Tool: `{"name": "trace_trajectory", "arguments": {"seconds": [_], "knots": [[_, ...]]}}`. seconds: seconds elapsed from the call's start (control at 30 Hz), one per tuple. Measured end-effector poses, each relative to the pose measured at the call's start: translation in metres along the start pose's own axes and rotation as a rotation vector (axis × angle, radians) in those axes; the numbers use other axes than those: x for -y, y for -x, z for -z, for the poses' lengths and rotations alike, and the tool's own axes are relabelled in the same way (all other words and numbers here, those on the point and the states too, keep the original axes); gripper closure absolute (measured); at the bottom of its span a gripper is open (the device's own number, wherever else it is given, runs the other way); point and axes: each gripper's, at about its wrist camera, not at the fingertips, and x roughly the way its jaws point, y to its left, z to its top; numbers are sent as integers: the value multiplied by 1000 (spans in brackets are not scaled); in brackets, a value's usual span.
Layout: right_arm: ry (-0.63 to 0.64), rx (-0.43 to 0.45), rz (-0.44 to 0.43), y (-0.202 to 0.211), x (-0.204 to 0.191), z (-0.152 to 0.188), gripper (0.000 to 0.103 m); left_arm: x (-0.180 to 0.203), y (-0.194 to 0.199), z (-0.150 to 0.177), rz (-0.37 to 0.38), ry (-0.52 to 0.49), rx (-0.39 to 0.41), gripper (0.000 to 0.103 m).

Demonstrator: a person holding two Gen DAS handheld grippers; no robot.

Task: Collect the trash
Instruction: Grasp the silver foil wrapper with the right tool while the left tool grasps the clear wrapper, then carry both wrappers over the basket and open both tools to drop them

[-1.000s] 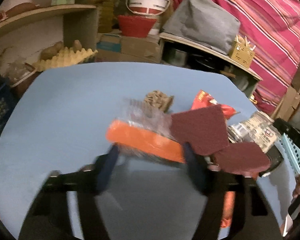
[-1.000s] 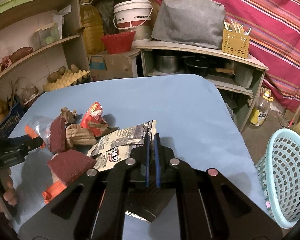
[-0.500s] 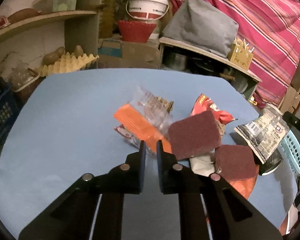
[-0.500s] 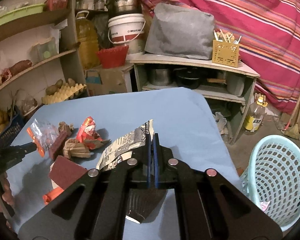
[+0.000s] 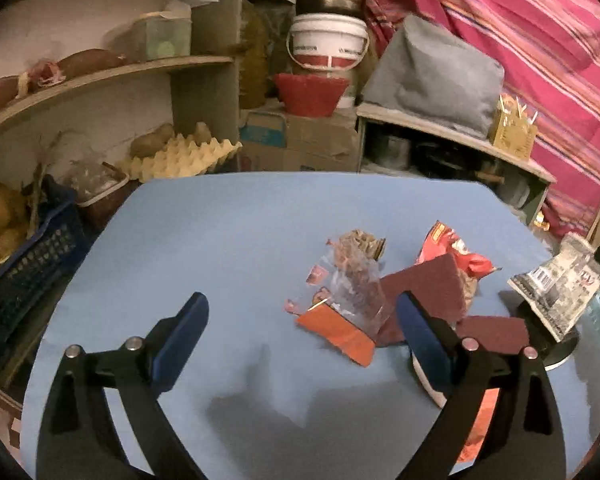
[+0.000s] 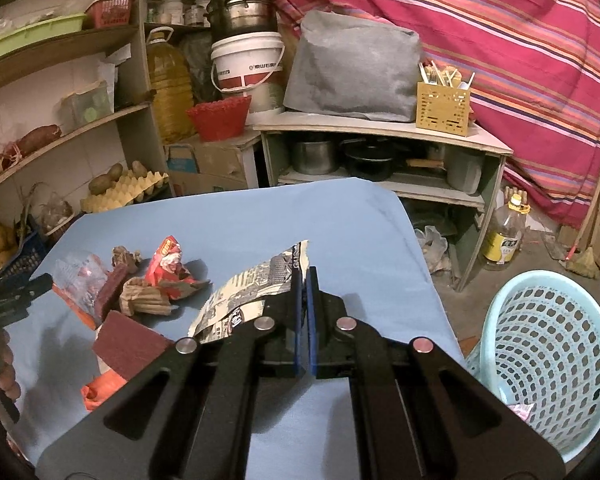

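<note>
My right gripper [image 6: 304, 280] is shut on a black-and-white printed wrapper [image 6: 252, 292] and holds it above the blue table [image 6: 228, 216]; the wrapper also shows in the left wrist view [image 5: 560, 292]. My left gripper [image 5: 300, 312] is open and empty above the table, just short of a clear-and-orange plastic bag [image 5: 348, 308]. Beside the bag lie dark red scouring pads [image 5: 432, 284], a red snack wrapper [image 5: 452, 248] and crumpled brown paper [image 5: 360, 240]. A light blue basket [image 6: 548, 356] stands on the floor to the right of the table.
Shelves with potatoes and an egg tray [image 6: 124, 192] stand behind the table. A low shelf with pots [image 6: 380, 156] is at the back right. A bottle [image 6: 504, 236] stands on the floor near the basket. A dark blue crate [image 5: 20, 280] sits at the table's left.
My left gripper shut, then opened wide, and the clear-and-orange bag lies on the table in front of it. My right gripper lifted the printed wrapper and moved toward the basket.
</note>
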Motion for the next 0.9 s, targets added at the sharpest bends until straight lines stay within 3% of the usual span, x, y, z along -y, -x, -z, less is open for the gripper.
{"name": "trace_trajectory", "arguments": {"seconds": [0.2,0.33,0.47,0.53,0.6,0.9], "knots": [[22,-3,3,-3,-5,0,100,23,-24,3,14,-71,-39,10],[22,-12,-2,-8,-5,1,100,24,-32,2,39,-65,-53,13],[27,-9,-11,-8,-7,1,100,21,-39,3,54,-66,-85,43],[26,-3,-19,-6,-7,0,100,20,-40,4,63,-67,-91,50],[27,5,-25,-3,-7,0,100,21,-36,3,54,-81,-85,64],[7,87,-28,33,7,-8,100,16,8,-6,-8,-70,-8,69]]}}
